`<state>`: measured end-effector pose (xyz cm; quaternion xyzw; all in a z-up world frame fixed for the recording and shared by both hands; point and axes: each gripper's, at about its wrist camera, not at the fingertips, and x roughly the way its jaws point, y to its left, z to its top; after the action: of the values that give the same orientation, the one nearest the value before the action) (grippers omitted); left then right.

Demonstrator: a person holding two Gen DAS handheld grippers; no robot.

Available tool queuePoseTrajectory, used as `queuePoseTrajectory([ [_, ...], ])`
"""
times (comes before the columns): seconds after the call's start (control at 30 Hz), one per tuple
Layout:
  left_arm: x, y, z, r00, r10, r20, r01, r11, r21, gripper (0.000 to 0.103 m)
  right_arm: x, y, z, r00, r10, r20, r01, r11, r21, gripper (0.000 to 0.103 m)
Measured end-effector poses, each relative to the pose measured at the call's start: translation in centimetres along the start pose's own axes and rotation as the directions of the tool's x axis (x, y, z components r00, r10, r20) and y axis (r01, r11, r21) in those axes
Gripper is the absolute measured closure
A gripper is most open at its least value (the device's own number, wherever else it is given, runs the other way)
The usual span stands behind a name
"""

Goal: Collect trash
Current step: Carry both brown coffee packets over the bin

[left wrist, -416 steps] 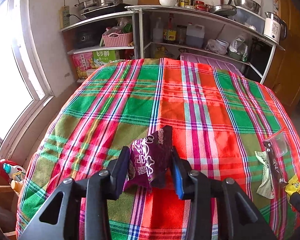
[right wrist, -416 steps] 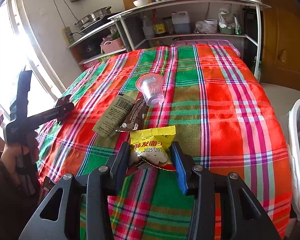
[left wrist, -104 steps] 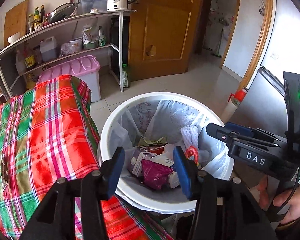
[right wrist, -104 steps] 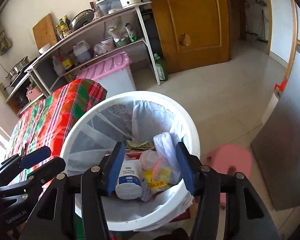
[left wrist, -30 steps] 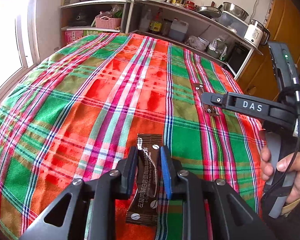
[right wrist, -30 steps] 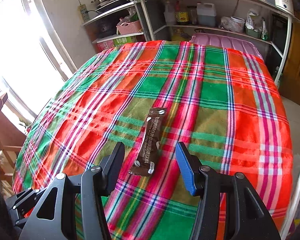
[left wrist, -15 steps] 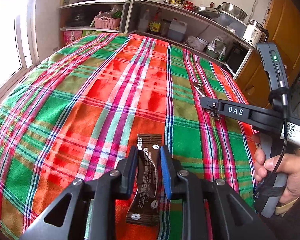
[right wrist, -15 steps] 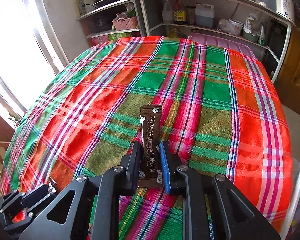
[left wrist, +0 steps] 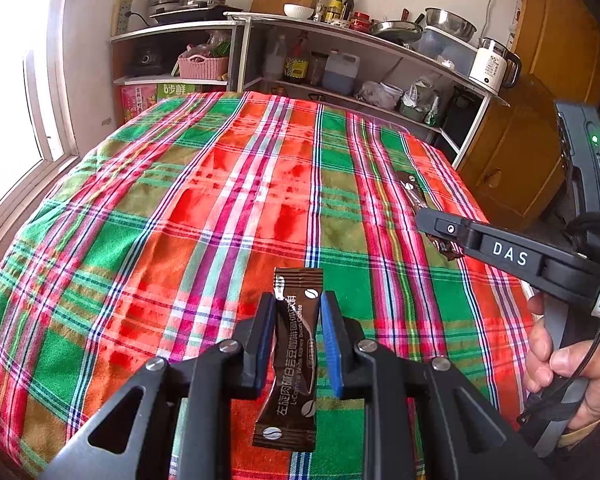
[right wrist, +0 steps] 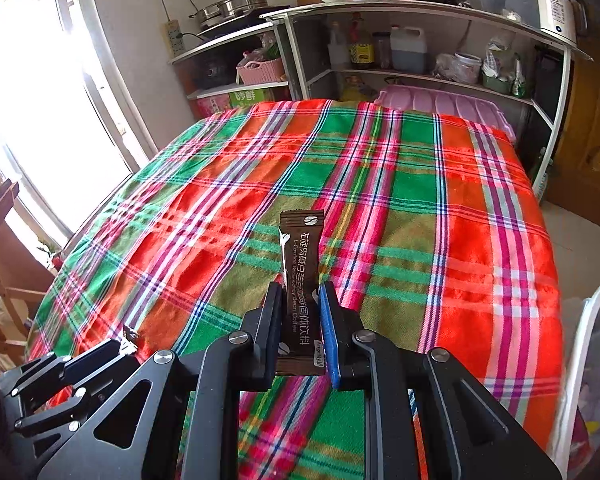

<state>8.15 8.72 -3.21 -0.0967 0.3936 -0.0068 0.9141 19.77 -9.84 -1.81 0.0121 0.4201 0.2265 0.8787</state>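
Note:
My left gripper (left wrist: 296, 312) is shut on a brown coffee sachet (left wrist: 294, 356), held just above the plaid tablecloth (left wrist: 220, 200). My right gripper (right wrist: 300, 300) is shut on a second brown coffee sachet (right wrist: 302, 264), lifted over the plaid tablecloth (right wrist: 420, 200). In the left wrist view the right gripper (left wrist: 424, 220) reaches in from the right, with its sachet (left wrist: 414, 194) sticking out beyond the fingers. The left gripper (right wrist: 112, 350) shows at the lower left of the right wrist view.
A white bin with a bag liner (right wrist: 584, 360) stands at the table's right edge. Kitchen shelves (left wrist: 340, 68) with bottles and pots line the far wall. A pink storage box (right wrist: 440, 106) sits behind the table. A window (right wrist: 32, 100) and a wooden chair (right wrist: 0, 260) are on the left.
Both grippers have lifted their sachets off the cloth. One second ago the right gripper was open around its sachet; it closed on it. The bin came into the right wrist view.

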Motion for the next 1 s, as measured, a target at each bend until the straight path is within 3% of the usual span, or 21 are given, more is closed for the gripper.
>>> queuePoseTrajectory([
  [0.3, -1.7, -3.3, 0.8, 0.998, -0.042, 0.048, 0.038, 0.996, 0.084, 0.079, -5.2, -1.7, -1.4, 0.997, -0.003, 0.08, 0.0, 0.999, 0.042, 0.083],
  [0.53, -2.1, -7.4, 2.0, 0.992, -0.114, 0.06, 0.103, 0.981, 0.165, 0.079, -9.1, -4.3, -2.3, 0.991, -0.043, 0.128, 0.032, 0.996, 0.086, 0.083],
  [0.67, -2.2, -11.0, 2.5, 0.983, -0.173, 0.063, 0.154, 0.961, 0.231, 0.079, -11.7, -6.8, -3.1, 0.983, -0.09, 0.159, 0.069, 0.989, 0.131, 0.083],
  [0.83, -1.5, -15.9, 2.9, 0.959, -0.282, 0.014, 0.266, 0.92, 0.289, 0.079, -15.4, -10.9, -4.6, 0.967, -0.17, 0.191, 0.129, 0.968, 0.213, 0.083],
  [1.0, -0.6, -20.6, 2.7, 0.939, -0.342, -0.032, 0.333, 0.884, 0.329, 0.079, -18.2, -14.6, -6.1, 0.948, -0.258, 0.187, 0.2, 0.938, 0.282, 0.083],
])
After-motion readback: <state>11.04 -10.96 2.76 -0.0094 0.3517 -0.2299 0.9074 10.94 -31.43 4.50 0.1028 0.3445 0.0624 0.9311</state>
